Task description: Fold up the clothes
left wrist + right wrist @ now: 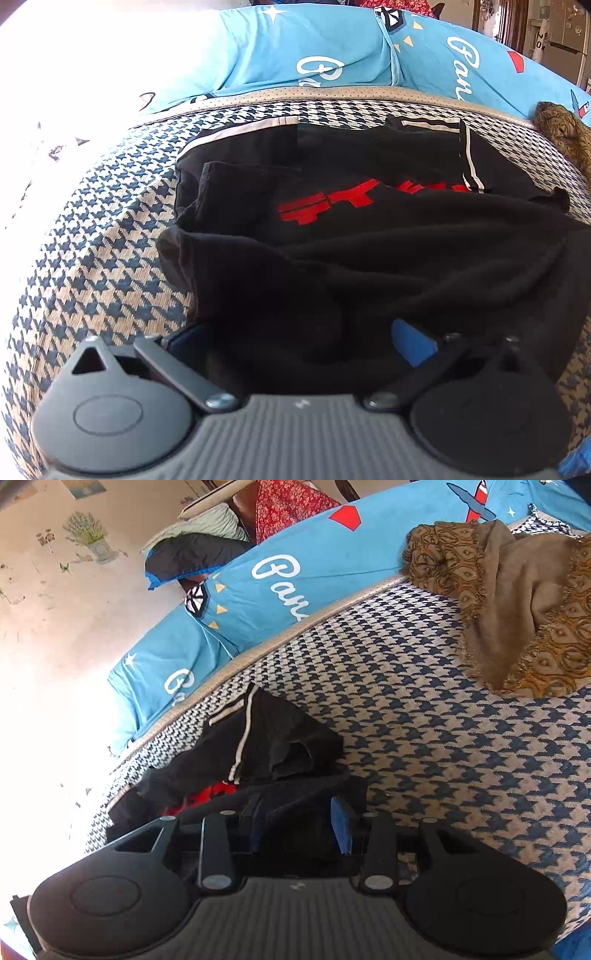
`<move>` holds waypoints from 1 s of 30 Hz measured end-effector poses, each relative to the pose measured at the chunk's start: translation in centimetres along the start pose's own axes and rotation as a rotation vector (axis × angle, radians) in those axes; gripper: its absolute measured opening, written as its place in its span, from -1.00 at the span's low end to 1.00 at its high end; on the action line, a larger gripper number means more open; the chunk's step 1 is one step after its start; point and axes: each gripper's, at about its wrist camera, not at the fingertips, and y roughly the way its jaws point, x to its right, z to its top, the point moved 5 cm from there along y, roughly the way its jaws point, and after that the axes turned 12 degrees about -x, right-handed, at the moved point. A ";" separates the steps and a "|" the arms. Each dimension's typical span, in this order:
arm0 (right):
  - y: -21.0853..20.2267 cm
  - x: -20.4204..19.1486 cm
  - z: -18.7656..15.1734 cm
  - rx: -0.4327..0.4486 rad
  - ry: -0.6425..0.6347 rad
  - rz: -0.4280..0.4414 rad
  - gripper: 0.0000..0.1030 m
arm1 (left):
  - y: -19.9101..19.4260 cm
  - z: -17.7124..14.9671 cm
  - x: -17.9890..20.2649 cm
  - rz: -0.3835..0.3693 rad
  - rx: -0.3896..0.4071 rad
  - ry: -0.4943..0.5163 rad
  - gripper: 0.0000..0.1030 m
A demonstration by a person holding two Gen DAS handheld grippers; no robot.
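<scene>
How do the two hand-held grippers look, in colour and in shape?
Both look alike. The left gripper and the right gripper each have a grey ribbed body, two round black discs at the sides, black link bars with silver screws, and blue pads on black fingers. No cable, hand or sleeve shows.

Left claw (295,343) jaws stand wide apart, black garment (369,240) bunched between them. Garment bears red lettering (332,201) and white stripes, resting on houndstooth cover (92,258). Blue bedding (314,48) lies beyond.
</scene>
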 end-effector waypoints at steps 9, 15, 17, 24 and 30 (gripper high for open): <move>-1.1 1.1 -1.6 -0.051 -0.080 -0.113 -0.25 | 0.1 0.1 -0.1 -0.017 0.002 0.003 1.00; -0.3 0.7 -3.0 -0.104 -0.217 -0.135 -0.14 | -0.1 -0.1 -0.2 -0.035 0.010 0.003 1.00; 0.7 0.7 -3.1 -0.130 -0.225 -0.150 -0.13 | -0.4 0.0 -0.3 -0.051 0.012 -0.008 1.00; 3.9 0.3 -2.4 -0.134 -0.193 -0.161 -0.11 | -3.7 -1.4 0.4 -0.162 0.074 0.037 1.00; 3.4 -1.2 -2.1 -0.096 -0.211 -0.084 -0.80 | -6.3 -4.7 3.8 -0.262 0.106 0.215 1.00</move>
